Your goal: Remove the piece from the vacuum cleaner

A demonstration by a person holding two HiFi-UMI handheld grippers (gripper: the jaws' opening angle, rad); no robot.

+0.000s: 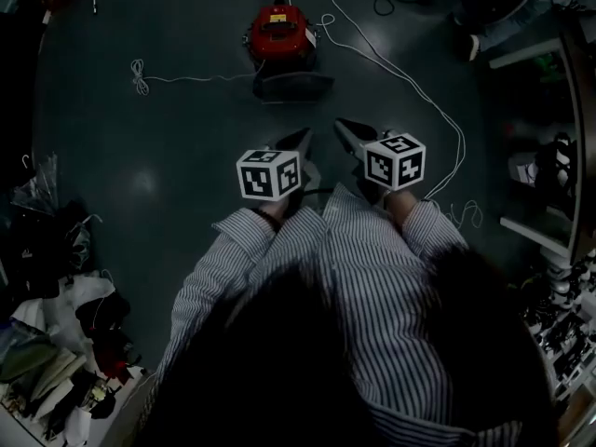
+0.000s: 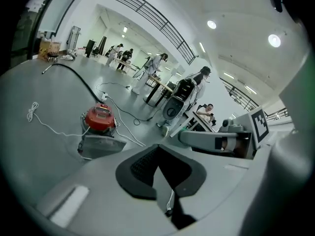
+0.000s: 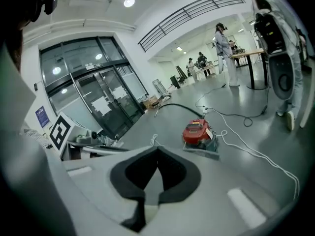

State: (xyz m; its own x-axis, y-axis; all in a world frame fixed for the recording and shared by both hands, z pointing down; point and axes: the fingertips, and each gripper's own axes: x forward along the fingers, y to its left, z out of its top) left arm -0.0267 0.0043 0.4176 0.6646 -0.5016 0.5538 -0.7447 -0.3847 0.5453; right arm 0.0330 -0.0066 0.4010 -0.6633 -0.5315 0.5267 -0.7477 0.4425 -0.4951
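Vacuum cleaner, red canister body, sits on the dark floor with a flat grey piece at its near side. Left gripper and right gripper hang well short of the vacuum, both jaw pairs closed on nothing. A white cord runs past the vacuum.

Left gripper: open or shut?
Shut. In its own view the left gripper shows jaw tips meeting, nothing between them; the vacuum cleaner sits apart on the floor ahead.

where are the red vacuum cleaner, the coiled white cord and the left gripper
red vacuum cleaner (image 1: 279, 32), head view, top of its red body
coiled white cord (image 1: 140, 75), head view, its looped end
left gripper (image 1: 303, 138), head view, tips of its shut jaws
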